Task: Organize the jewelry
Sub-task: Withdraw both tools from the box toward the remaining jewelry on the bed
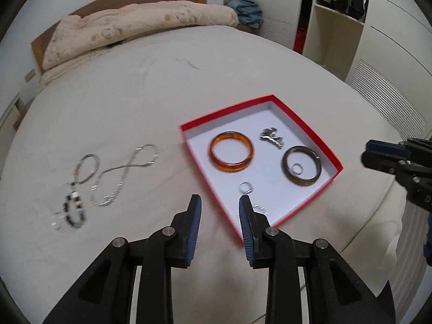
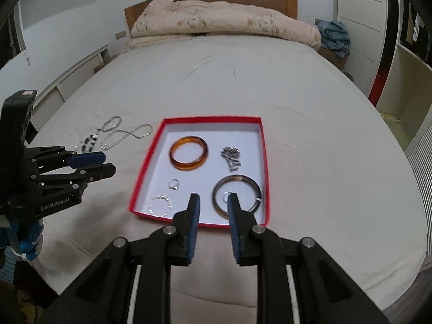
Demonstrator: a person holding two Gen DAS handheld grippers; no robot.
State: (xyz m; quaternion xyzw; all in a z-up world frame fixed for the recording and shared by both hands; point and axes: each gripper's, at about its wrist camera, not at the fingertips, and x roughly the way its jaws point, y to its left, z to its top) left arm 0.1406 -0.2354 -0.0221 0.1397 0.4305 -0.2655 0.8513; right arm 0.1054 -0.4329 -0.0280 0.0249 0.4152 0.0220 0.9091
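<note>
A red box [image 1: 309, 128] [image 2: 147, 167] with a white floor lies on the bed. It holds an amber bangle [image 1: 231, 167] [image 2: 189, 167], a dark brown bangle [image 1: 302, 182] [image 2: 237, 178] with a small ring [image 1: 297, 168] inside it, a silver ring [image 1: 245, 187] [image 2: 174, 183], a clump of silver chain [image 1: 271, 136] [image 2: 230, 156] and a thin silver bracelet [image 2: 161, 205]. Silver necklaces [image 1: 121, 172] [image 2: 121, 136] and a beaded bracelet [image 1: 73, 213] [image 2: 89, 141] lie left of the box. My left gripper [image 1: 220, 198] [image 2: 105, 163] hangs open and empty over the box's near left rim. My right gripper [image 2: 213, 196] [image 1: 378, 156] hovers open and empty above the near rim, by the dark bangle.
A folded duvet [image 2: 221, 21] lies against the wooden headboard [image 2: 291, 0]. A blue cloth [image 2: 334, 37] sits on a bedside stand. Wardrobe shelves [image 1: 337, 27] stand to the right. The bed's near edge [image 2: 243, 297] drops off just below the grippers.
</note>
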